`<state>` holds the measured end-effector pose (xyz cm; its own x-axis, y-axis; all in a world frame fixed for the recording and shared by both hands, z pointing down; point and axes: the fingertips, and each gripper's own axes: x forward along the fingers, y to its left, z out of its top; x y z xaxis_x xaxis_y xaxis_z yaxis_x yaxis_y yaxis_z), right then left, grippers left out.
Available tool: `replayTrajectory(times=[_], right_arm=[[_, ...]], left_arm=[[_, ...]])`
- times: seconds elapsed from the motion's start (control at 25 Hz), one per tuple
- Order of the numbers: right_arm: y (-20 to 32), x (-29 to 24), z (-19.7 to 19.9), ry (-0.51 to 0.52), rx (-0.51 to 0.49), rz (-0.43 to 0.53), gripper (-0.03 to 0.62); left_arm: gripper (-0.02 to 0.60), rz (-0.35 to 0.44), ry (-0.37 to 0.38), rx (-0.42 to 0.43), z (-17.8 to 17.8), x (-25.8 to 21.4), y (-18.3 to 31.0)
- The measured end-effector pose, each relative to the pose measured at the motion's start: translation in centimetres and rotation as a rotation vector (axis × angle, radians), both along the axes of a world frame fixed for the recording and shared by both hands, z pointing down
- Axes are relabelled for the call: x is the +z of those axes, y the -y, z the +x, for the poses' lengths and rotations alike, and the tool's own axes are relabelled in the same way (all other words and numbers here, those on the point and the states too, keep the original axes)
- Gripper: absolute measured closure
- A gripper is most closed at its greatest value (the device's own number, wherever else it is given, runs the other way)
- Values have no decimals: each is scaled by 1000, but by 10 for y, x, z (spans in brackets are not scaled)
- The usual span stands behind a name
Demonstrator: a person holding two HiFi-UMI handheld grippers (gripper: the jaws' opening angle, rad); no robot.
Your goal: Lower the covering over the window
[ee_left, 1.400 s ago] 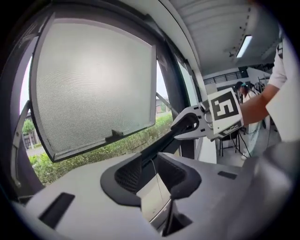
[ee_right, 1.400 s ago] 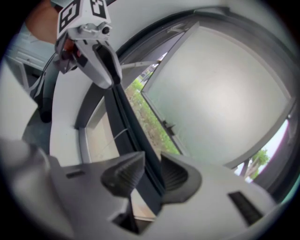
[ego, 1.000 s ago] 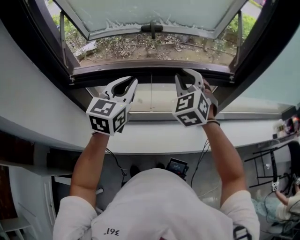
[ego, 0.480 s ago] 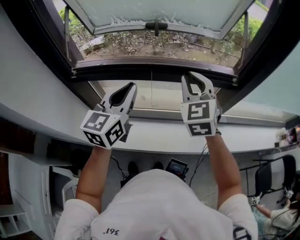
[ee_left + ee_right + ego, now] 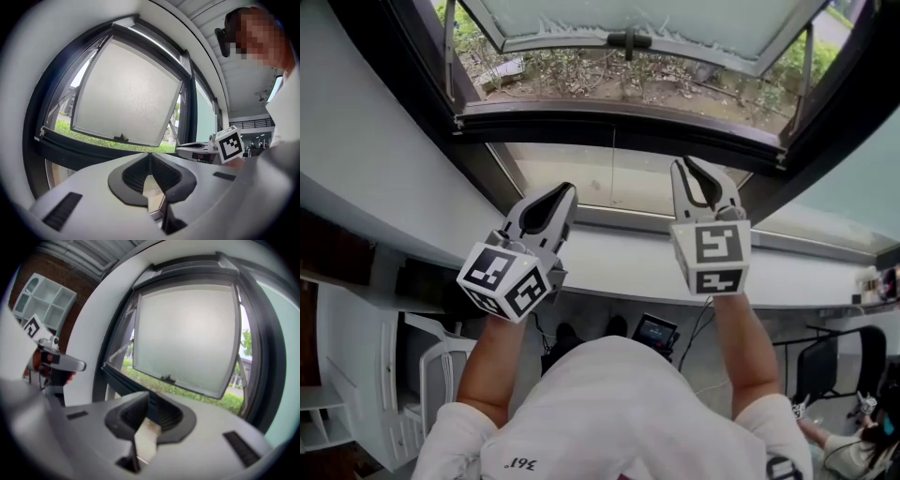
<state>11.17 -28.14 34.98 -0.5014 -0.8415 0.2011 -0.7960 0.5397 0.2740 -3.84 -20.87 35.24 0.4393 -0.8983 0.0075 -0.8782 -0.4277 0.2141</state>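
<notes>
The window's frosted sash [image 5: 628, 19] stands swung outward, its dark handle [image 5: 628, 39] on the lower edge. No blind or shade shows in any view. My left gripper [image 5: 555, 199] hovers over the white sill [image 5: 609, 267] and points at the fixed pane [image 5: 600, 178]. Its jaws have just been closing, are shut, and hold nothing. My right gripper [image 5: 686, 169] is level with it to the right; its jaws have also been closing, the tips meet, nothing between them. The sash [image 5: 126, 93] fills the left gripper view, and the sash [image 5: 187, 333] fills the right gripper view too.
The dark window frame [image 5: 609, 127] runs across above both grippers. Below the sill are a white chair [image 5: 431, 375], white shelving [image 5: 328, 412], a small device [image 5: 654, 333] with cables, and a black chair [image 5: 839, 356]. Grass and shrubs lie outside.
Both grippers have drawn back from the window frame and now sit lower, over the sill. The right gripper has rolled and its jaws have come together.
</notes>
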Motion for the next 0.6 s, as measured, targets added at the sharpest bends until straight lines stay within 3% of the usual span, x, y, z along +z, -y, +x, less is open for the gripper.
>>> replayTrajectory(times=[0.6], right_arm=[[-105,40,-36,148,19,-152,536]], left_arm=[[548,-116,-4,105,-36,43,-103]])
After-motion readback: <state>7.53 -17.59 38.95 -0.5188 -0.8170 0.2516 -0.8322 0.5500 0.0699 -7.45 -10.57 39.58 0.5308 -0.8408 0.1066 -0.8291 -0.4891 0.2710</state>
